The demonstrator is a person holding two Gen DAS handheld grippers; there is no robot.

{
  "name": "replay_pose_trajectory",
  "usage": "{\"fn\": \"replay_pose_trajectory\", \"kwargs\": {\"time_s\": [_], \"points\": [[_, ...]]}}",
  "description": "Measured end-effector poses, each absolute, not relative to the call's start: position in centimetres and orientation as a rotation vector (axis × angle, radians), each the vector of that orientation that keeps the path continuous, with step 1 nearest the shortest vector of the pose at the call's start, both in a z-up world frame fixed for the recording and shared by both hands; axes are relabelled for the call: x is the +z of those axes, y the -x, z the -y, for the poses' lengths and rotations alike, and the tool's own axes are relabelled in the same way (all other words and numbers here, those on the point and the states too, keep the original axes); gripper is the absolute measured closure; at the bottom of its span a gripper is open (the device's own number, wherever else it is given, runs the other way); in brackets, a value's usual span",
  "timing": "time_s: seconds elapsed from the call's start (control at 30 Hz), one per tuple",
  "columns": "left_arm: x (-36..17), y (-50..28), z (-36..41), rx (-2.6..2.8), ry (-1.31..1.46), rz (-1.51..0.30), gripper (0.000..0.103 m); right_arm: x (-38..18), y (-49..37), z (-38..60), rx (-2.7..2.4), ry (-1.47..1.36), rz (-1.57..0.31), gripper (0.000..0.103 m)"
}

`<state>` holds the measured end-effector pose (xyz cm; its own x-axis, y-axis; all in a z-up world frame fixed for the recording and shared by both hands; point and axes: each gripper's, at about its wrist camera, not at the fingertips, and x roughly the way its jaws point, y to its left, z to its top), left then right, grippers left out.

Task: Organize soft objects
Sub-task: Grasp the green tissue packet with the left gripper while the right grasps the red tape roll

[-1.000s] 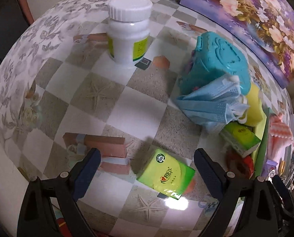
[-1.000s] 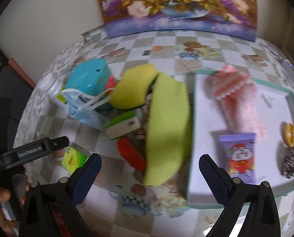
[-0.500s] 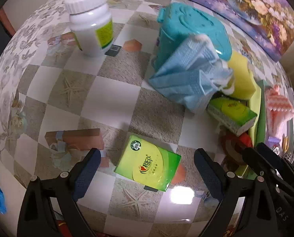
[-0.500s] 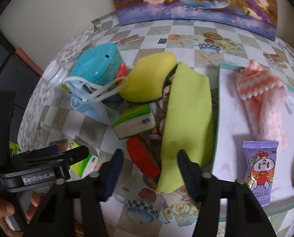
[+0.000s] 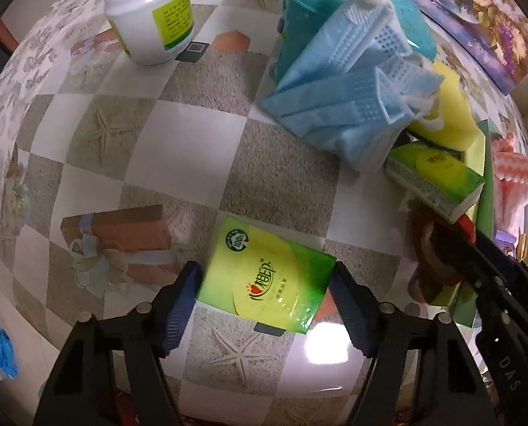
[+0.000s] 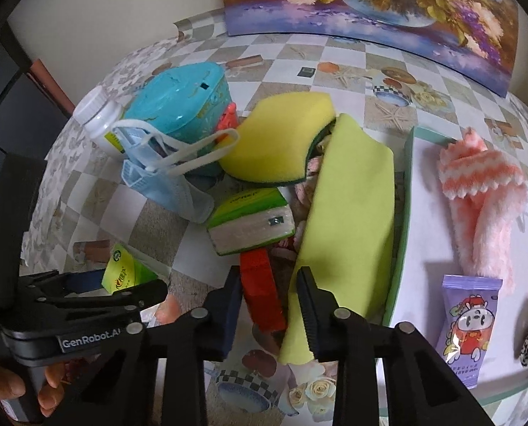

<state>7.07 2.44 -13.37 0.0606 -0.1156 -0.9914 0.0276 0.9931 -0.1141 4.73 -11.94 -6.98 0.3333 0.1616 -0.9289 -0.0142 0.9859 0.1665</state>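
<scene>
- Two grippers work one cluttered table; the left gripper [image 5: 264,305] sits nearest its target, jaws parted either side of the green tissue pack [image 5: 265,285], the pads just beside or touching its short ends — I cannot tell whether they press it yet.
- The pack lies flat on the checkered tablecloth [image 5: 179,149], its long axis running across from pad to pad, so the jaws span its length; my judgement is that the next move is simply to close.
- The right gripper [image 6: 269,305] is narrowed around the red object [image 6: 262,293], which fills most of the gap; contact is not clear.
- Just beyond lies the lime cloth [image 6: 349,227], draped against the rim of the tray [image 6: 406,184].
- A second tissue pack [image 6: 251,222] leans in the pile, with the yellow sponge [image 6: 278,142] and blue face mask [image 5: 349,92] behind.
- Farthest stand the teal box [image 6: 179,99] and white bottle [image 5: 150,10].
- The pink fluffy cloth [image 6: 484,198] already rests in the tray.
</scene>
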Motion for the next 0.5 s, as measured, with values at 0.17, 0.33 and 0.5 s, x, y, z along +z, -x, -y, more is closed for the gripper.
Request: {"fn": "replay_pose_trajectory", "kwargs": {"time_s": [0.17, 0.33, 0.5], "points": [[-13.4, -7.3, -2.6, -0.109, 0.065, -1.504, 0.029, -7.1, -4.7, 11.5, 0.126, -0.114, -1.232, 0.086], [-12.9, -7.0, -3.1, -0.107, 0.072, -1.496, 0.029, -6.0, -4.5, 11.5, 0.151, -0.140, -1.200, 0.086], [-11.8, -7.1, -3.5, -0.104, 0.069, -1.474, 0.029, -4.8, -4.0, 11.5, 0.174, -0.169, -1.161, 0.086]]}}
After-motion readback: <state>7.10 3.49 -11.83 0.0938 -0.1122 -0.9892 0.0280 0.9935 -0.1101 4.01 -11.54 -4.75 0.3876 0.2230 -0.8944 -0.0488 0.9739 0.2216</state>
